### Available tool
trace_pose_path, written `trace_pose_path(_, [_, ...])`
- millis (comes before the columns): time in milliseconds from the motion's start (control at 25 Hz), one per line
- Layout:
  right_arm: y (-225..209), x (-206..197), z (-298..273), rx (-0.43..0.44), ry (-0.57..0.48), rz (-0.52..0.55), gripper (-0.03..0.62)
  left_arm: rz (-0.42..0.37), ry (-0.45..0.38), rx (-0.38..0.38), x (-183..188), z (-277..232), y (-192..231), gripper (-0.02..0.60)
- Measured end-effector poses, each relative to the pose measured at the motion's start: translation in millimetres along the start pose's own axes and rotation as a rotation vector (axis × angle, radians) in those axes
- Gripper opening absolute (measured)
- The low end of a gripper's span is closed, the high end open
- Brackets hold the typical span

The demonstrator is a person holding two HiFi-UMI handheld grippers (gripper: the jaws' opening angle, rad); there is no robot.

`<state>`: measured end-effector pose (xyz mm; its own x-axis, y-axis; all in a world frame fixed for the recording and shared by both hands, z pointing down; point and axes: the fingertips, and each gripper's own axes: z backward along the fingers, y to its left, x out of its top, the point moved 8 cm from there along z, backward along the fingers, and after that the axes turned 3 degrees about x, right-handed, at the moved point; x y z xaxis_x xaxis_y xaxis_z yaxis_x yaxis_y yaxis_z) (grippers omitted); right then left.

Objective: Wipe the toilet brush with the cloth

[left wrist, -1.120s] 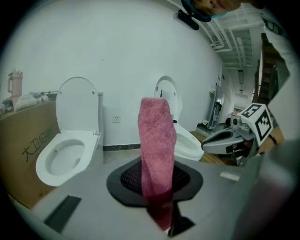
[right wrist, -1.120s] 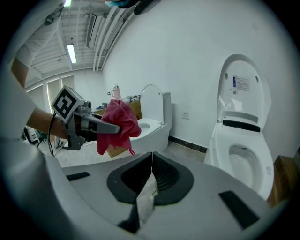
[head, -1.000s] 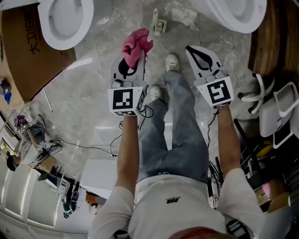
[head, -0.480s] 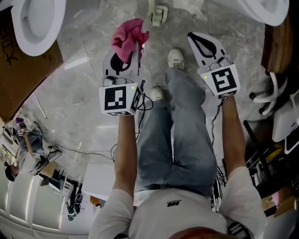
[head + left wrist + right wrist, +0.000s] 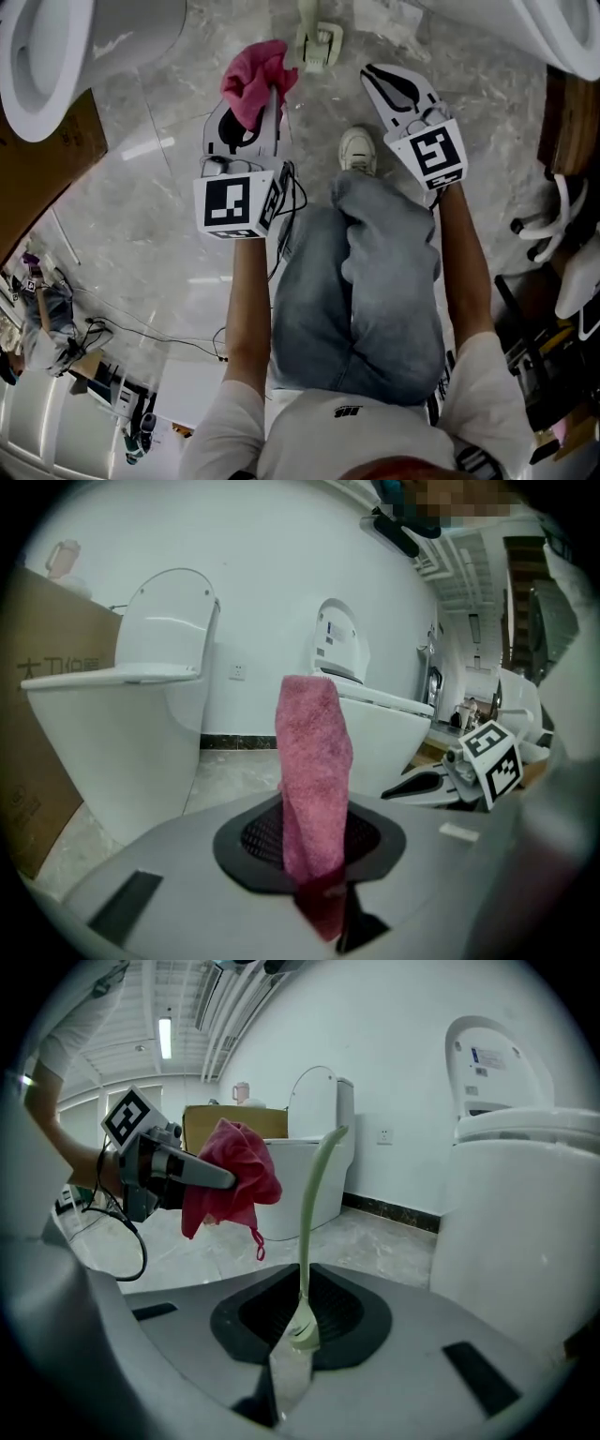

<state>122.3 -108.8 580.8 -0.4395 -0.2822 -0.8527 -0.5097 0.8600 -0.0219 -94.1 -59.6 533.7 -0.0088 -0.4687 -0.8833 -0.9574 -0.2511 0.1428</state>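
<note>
The slim pale-green toilet brush [image 5: 319,42] stands on the grey marble floor [image 5: 159,206], at 12 o'clock from the person, and nothing touches it yet. In the last second the person has made a step forward. The white toilet on the left [image 5: 131,37] and the white toilet on the right [image 5: 553,28] have slid out toward 10 and 2 o'clock. The right gripper [image 5: 286,1377] has come nearer to the brush, which is now at its 10 o'clock.

I judge its jaws are only a little apart and hold nothing; the brush handle [image 5: 314,1213] shows straight in line with them. The left gripper [image 5: 323,911] is clamped on the crumpled pink terry cloth [image 5: 314,761], as before, at 11 o'clock. So the wiping has not begun; to me this is the approach.
</note>
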Motion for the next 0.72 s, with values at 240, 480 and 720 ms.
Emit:
trace_pose_path(240, [-2,-40,-49,0.022,0.002,0.056,0.046,0.005,-0.037,-0.019,-22,-21,4,0.084])
trace_pose_path(480, [-7,-63,-82,0.023,-0.023,0.072,0.061,0.016,-0.047,-0.007,-44,-40,10,0.086])
trace_pose_path(720, [-11,-80,-114,0.037,-0.025,0.12,0.083,-0.007,-0.039,0.001,-60,-58,13,0.086])
